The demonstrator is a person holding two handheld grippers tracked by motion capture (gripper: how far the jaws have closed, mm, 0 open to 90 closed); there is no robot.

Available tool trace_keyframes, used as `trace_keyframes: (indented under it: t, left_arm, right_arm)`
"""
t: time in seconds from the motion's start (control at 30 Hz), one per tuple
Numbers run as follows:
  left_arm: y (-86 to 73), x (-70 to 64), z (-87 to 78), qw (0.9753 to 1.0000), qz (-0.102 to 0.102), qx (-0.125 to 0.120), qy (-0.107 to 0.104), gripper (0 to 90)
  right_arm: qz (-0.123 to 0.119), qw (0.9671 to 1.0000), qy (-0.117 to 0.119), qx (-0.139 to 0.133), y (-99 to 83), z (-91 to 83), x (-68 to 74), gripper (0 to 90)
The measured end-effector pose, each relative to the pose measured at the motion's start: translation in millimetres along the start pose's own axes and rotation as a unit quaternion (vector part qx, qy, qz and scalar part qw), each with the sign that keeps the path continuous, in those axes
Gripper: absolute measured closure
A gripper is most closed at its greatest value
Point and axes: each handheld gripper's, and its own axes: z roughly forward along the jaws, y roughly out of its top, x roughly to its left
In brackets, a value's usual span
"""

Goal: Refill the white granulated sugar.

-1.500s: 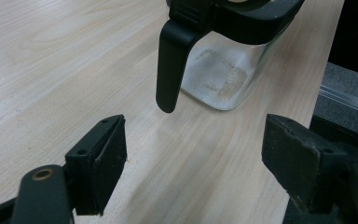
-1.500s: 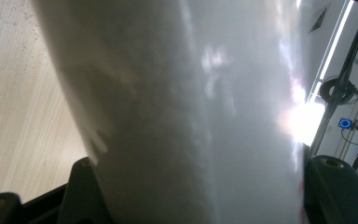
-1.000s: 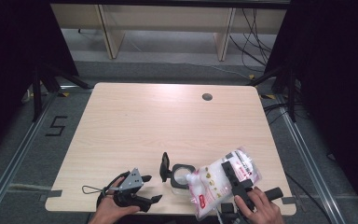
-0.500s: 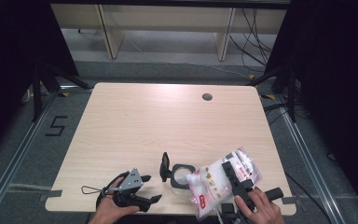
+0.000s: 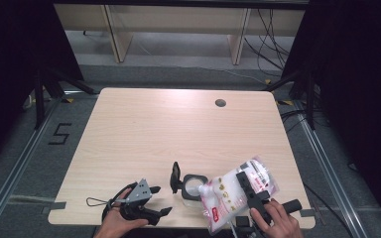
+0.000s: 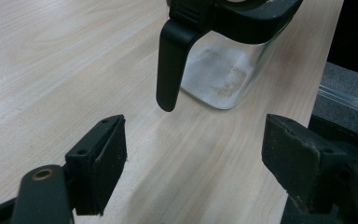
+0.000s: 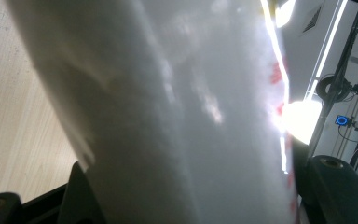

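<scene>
bag (image 5: pixel 233 193) in right gripper (image 5: pixel 248 191)

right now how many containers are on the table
1: a clear jar with a black rim and flipped-open lid stands near the front edge. The white bag is held above it by the right gripper.

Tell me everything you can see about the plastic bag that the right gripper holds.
The plastic bag is a clear pouch with red print, filled with something white. The right gripper is shut on it and holds it tilted, with one corner down over the open mouth of the glass jar near the table's front edge. In the right gripper view its whitish, creased side stands between the jaws.
</scene>
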Motion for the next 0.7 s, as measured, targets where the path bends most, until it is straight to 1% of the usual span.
trace_keyframes:
  t: [0.03, 0.07, 0.1, 0.13, 0.17, 0.2, 0.3, 0.33, 0.37, 0.4, 0.43, 0.53, 0.57, 0.6, 0.7]
  left_arm:
    - [0.2, 0.4, 0.2, 1.0, 0.002, 0.0, 0.001, 21.8]
    - [-0.3, -0.1, 0.7, 1.0, 0.0, -0.002, 0.002, 21.8]
    - [-1.0, -1.3, 0.3, 1.0, -0.003, -0.001, 0.005, 21.8]
    - [-1.1, -1.2, 0.0, 1.0, -0.001, 0.001, 0.004, 21.8]
    - [-0.9, -0.8, 0.5, 1.0, -0.001, -0.003, 0.002, 21.8]
    - [0.1, 0.2, 0.1, 1.0, 0.001, 0.0, 0.0, 21.7]
    - [-1.2, -1.3, 0.4, 1.0, -0.002, -0.002, 0.004, 21.8]
    - [-1.1, -0.7, 0.3, 1.0, -0.002, 0.0, 0.001, 21.7]
    - [-0.9, -0.5, 0.2, 1.0, -0.001, -0.002, 0.003, 21.8]
    - [-0.2, 0.1, 0.2, 1.0, -0.004, 0.0, 0.0, 21.8]
    - [0.0, 0.4, 0.1, 1.0, 0.001, -0.001, 0.001, 21.8]
    - [-0.7, -0.8, -0.8, 1.0, -0.002, 0.004, 0.003, 21.8]
    - [-0.2, 0.8, -0.6, 1.0, 0.004, 0.001, 0.0, 21.8]
    - [0.3, 0.9, -0.8, 1.0, 0.001, 0.003, 0.003, 21.8]
    - [-0.8, 0.0, -0.6, 1.0, -0.001, 0.0, 0.003, 21.8]
  right_arm:
    - [0.008, 1.0, 0.002, 0.001, -0.9, 0.3, 2.0, 42.3]
    - [-0.003, 1.0, -0.001, -0.002, -0.7, 0.5, -0.4, 42.3]
    - [-0.005, 1.0, -0.001, -0.003, -0.8, 0.4, -0.7, 42.3]
    - [-0.004, 1.0, -0.001, -0.002, -0.9, 0.2, -0.1, 42.3]
    - [-0.009, 1.0, 0.003, 0.0, -0.9, -0.1, -0.6, 42.3]
    - [-0.009, 1.0, 0.002, 0.0, -0.9, -0.1, -0.5, 42.3]
    - [-0.006, 1.0, 0.005, 0.002, -0.9, -0.7, 0.0, 42.3]
    - [-0.007, 1.0, 0.004, 0.002, -0.7, -0.8, -0.3, 42.3]
    - [-0.003, 1.0, 0.001, 0.0, -0.6, -0.6, -0.1, 42.3]
    - [-0.004, 1.0, 0.0, 0.0, -0.5, -0.6, -0.4, 42.3]
    - [-0.004, 1.0, 0.001, -0.001, -0.5, -0.6, -0.3, 42.3]
    - [-0.005, 1.0, 0.0, -0.001, -0.4, -0.5, -0.4, 42.3]
    - [-0.005, 1.0, 0.0, -0.001, -0.4, -0.4, -0.3, 42.3]
    - [-0.006, 1.0, 0.0, -0.002, -0.4, -0.4, -0.6, 42.3]
    - [-0.006, 1.0, 0.001, -0.002, -0.5, -0.3, -0.3, 42.3]
